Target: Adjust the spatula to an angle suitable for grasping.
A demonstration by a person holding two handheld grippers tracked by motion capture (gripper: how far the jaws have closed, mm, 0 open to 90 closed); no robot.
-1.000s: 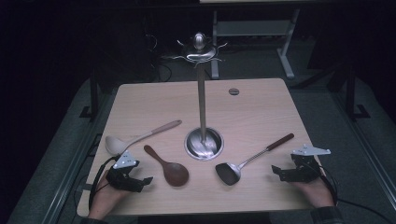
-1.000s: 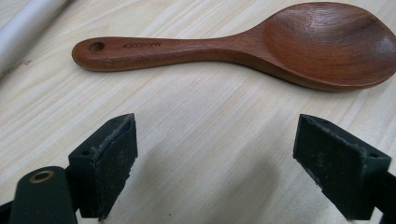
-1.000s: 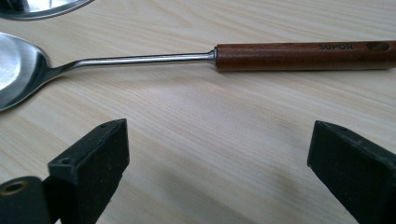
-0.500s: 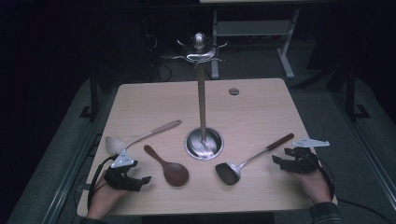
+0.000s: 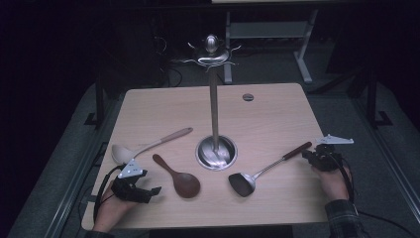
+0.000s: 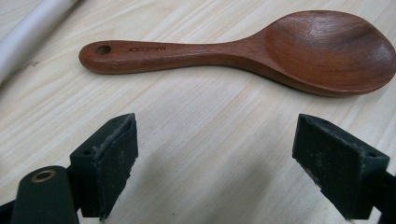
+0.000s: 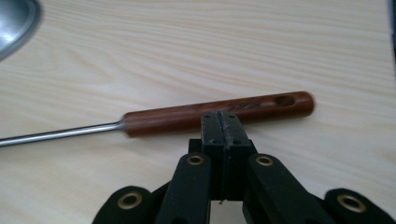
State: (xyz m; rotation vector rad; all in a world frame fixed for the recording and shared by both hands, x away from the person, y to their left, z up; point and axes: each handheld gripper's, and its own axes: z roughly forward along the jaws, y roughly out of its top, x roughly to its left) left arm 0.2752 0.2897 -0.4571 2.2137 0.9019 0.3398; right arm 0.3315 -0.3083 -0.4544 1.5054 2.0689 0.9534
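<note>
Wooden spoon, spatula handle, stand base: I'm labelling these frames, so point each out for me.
Wooden spoon (image 6: 327,49), left gripper view, its bowl.
Spatula handle (image 7: 219,112), right gripper view, mid-handle.
Stand base (image 5: 216,153), high view, round foot.

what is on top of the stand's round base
The upright steel pole rises from the stand's dished round base; nothing else lies in it. The table beneath the base is covered.

dark brown spoon (image 6: 243,51), pale woodgrain table (image 5: 163,106)
</note>
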